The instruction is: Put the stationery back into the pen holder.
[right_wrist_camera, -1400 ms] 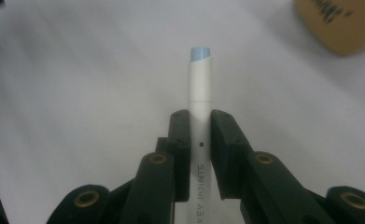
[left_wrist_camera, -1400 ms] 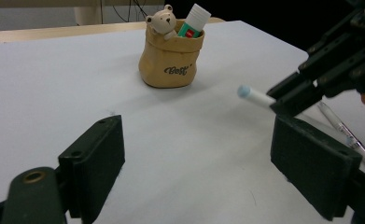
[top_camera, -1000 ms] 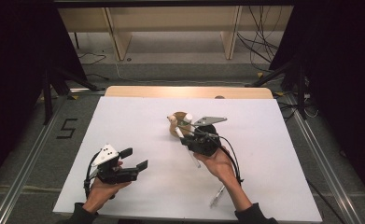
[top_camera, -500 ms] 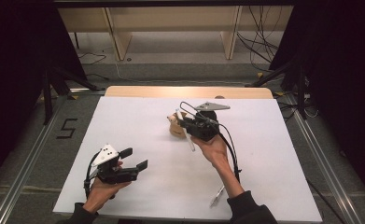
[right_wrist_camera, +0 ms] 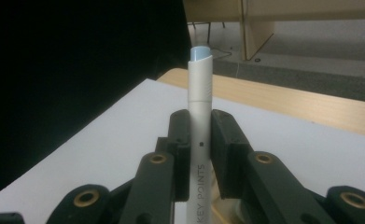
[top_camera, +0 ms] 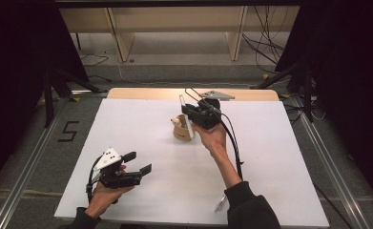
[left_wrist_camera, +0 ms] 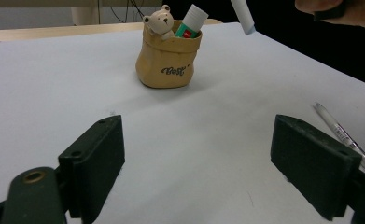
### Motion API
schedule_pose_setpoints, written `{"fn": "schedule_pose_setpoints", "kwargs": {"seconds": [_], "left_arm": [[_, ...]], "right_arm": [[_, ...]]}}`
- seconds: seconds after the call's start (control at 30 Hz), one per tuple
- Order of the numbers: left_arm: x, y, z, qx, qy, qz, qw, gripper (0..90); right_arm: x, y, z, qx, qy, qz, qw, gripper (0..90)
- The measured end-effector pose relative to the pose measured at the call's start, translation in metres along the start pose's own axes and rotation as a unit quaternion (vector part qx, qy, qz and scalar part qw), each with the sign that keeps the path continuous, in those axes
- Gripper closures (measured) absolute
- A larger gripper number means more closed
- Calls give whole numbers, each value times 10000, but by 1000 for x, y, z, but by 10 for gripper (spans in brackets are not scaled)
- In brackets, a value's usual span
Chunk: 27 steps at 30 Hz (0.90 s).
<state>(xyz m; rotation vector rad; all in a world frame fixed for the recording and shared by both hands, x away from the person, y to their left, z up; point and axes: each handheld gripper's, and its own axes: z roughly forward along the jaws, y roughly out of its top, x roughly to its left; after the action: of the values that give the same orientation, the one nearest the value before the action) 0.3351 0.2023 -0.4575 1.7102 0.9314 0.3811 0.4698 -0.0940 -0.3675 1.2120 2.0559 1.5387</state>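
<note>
A tan bag-shaped pot (top_camera: pixel 180 131) with a small bear figure (left_wrist_camera: pixel 157 21) and a green-and-white glue stick (left_wrist_camera: pixel 189 21) in it stands mid-table. My right gripper (top_camera: pixel 190 113) hovers just above and right of the pot, shut on a white marker (right_wrist_camera: pixel 200 102) with a pale blue end, lettered "KEY POINTS". The marker (top_camera: pixel 183 113) stands nearly upright over the pot's right side. My left gripper (top_camera: pixel 140 162) rests low near the front left of the table, jaws wide apart and empty, pointed at the pot (left_wrist_camera: pixel 168 63).
A clear pen (top_camera: pixel 220 204) lies on the white table (top_camera: pixel 270 157) near the front edge, by the right forearm; it also shows behind my left gripper's right jaw as a pen (left_wrist_camera: pixel 339 133). A wooden strip (top_camera: pixel 141 93) borders the far edge.
My right gripper has risen from beside the pot and moved slightly toward the far side, holding the white marker more upright. The left gripper has stayed put.
</note>
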Motion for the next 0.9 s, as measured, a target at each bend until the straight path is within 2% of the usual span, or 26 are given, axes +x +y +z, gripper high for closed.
{"fn": "schedule_pose_setpoints", "kwargs": {"seconds": [0.43, 0.6, 0.7, 0.9], "left_arm": [[0, 0, 0, 14, -31, 14, 10000, 170], [-1, 0, 0, 9, -31, 9, 10000, 170], [-1, 0, 0, 19, -33, 16, 10000, 170], [-1, 0, 0, 9, -36, 1, 10000, 170]], "right_arm": [[-8, 20, 16, -237, -160, 146, 9995, 792], [-6, 24, 22, -273, -208, 72, 9994, 792], [-8, 26, 25, -335, -150, 241, 9990, 792], [-12, 27, 32, -375, -259, 320, 9984, 792]]}}
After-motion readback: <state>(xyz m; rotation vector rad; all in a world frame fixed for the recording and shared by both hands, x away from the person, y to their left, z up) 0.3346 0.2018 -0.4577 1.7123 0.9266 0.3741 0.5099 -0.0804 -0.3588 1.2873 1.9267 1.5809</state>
